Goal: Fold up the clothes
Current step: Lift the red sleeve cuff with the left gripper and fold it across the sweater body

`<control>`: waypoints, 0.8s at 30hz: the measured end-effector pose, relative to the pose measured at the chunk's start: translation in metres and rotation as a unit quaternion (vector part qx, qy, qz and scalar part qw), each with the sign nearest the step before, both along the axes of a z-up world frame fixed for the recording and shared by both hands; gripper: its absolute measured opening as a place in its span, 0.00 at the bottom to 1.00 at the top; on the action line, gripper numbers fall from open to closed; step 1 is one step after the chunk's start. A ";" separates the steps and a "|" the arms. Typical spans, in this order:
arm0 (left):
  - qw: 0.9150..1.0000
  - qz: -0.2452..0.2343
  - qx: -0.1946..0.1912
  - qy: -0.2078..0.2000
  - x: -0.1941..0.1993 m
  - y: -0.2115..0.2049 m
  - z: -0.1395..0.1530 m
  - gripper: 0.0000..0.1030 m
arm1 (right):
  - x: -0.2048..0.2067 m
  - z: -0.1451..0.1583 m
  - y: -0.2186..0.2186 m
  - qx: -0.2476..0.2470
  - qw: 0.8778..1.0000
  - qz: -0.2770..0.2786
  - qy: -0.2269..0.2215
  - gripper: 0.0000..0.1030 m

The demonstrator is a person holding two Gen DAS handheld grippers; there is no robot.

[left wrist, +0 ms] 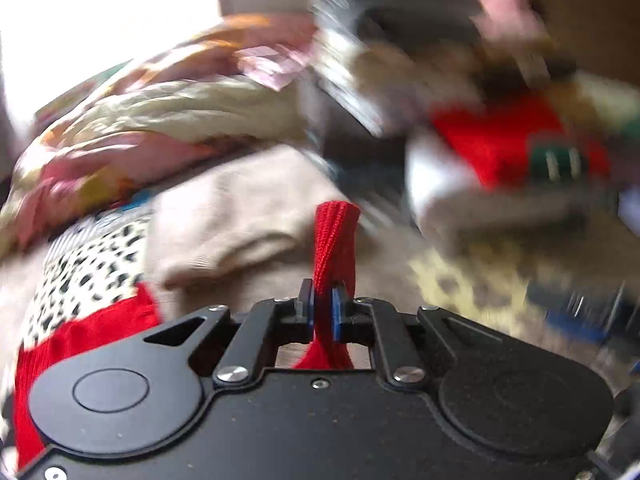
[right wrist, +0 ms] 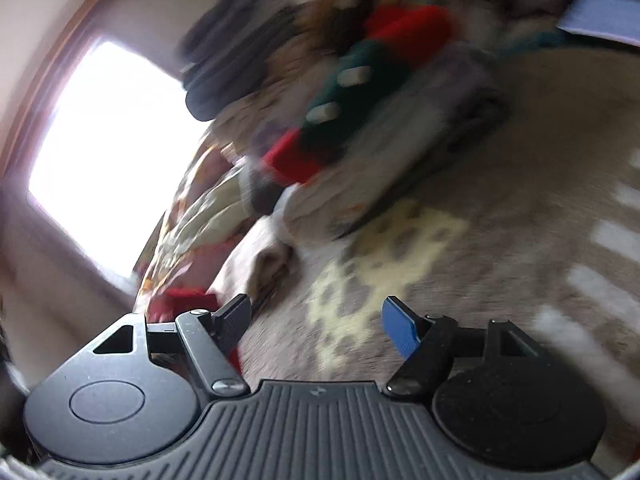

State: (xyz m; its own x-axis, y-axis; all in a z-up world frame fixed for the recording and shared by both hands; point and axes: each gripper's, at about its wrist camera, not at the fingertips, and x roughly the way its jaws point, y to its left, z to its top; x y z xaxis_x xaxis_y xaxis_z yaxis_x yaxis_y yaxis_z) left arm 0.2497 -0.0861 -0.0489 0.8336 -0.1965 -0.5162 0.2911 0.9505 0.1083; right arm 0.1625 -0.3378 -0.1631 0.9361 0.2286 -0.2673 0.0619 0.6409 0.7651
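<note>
Pinching a strip of red cloth (left wrist: 335, 240) at lower centre, the left gripper (left wrist: 323, 312) is seen clamped; the right gripper (right wrist: 316, 326) is held wide, nothing between.

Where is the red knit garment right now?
In the left wrist view, a fold of the red knit garment is pinched in the left gripper, low centre, over the beige sweater.
</note>
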 end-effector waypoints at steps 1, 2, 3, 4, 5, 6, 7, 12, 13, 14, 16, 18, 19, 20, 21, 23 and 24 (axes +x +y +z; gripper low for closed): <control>1.000 0.015 -0.027 -0.006 -0.007 0.020 0.008 0.07 | 0.000 0.005 0.008 -0.020 1.000 0.020 -0.013 0.71; 0.998 0.030 -0.053 -0.012 -0.013 0.041 0.015 0.07 | -0.002 0.011 0.019 -0.044 0.998 0.045 -0.027 0.71; 0.996 0.043 -0.078 -0.018 -0.020 0.061 0.021 0.07 | -0.005 0.017 0.031 -0.068 0.994 0.071 -0.041 0.71; 0.993 0.055 -0.101 -0.023 -0.028 0.080 0.024 0.07 | -0.008 0.021 0.043 -0.088 0.990 0.097 -0.052 0.71; 0.990 0.065 -0.122 -0.027 -0.035 0.100 0.026 0.07 | -0.011 0.025 0.057 -0.108 0.984 0.125 -0.064 0.71; 0.987 0.072 -0.140 -0.033 -0.042 0.119 0.025 0.07 | -0.014 0.029 0.073 -0.131 0.976 0.155 -0.076 0.71; 0.983 0.073 -0.163 -0.040 -0.050 0.136 0.024 0.07 | -0.017 0.032 0.089 -0.152 0.967 0.183 -0.086 0.71; 0.959 0.086 -0.261 -0.070 -0.084 0.220 0.008 0.07 | -0.029 0.038 0.178 -0.232 0.930 0.273 -0.082 0.76; 0.954 0.091 -0.277 -0.073 -0.089 0.236 0.004 0.07 | -0.030 0.041 0.197 -0.260 0.922 0.276 -0.079 0.76; 0.949 0.095 -0.291 -0.074 -0.094 0.252 0.000 0.07 | -0.030 0.042 0.216 -0.293 0.913 0.275 -0.076 0.76; 0.939 0.102 -0.319 -0.075 -0.103 0.282 -0.012 0.07 | -0.025 0.040 0.253 -0.358 0.890 0.274 -0.065 0.76; 0.929 0.105 -0.346 -0.073 -0.107 0.306 -0.027 0.07 | -0.020 0.033 0.280 -0.408 0.871 0.270 -0.049 0.67; 0.926 0.110 -0.354 -0.070 -0.108 0.315 -0.033 0.07 | -0.019 0.030 0.289 -0.425 0.863 0.269 -0.047 0.51; 0.923 0.115 -0.362 -0.065 -0.109 0.323 -0.037 0.07 | -0.019 0.027 0.296 -0.439 0.856 0.268 -0.045 0.44; 0.920 0.117 -0.368 -0.061 -0.107 0.330 -0.038 0.07 | -0.020 0.025 0.301 -0.448 0.853 0.265 -0.044 0.38; 0.918 0.114 -0.374 -0.064 -0.108 0.341 -0.039 0.07 | -0.021 0.022 0.309 -0.464 0.846 0.258 -0.043 0.31; 0.916 0.114 -0.379 -0.065 -0.110 0.346 -0.039 0.07 | -0.023 0.022 0.312 -0.473 0.843 0.251 -0.046 0.30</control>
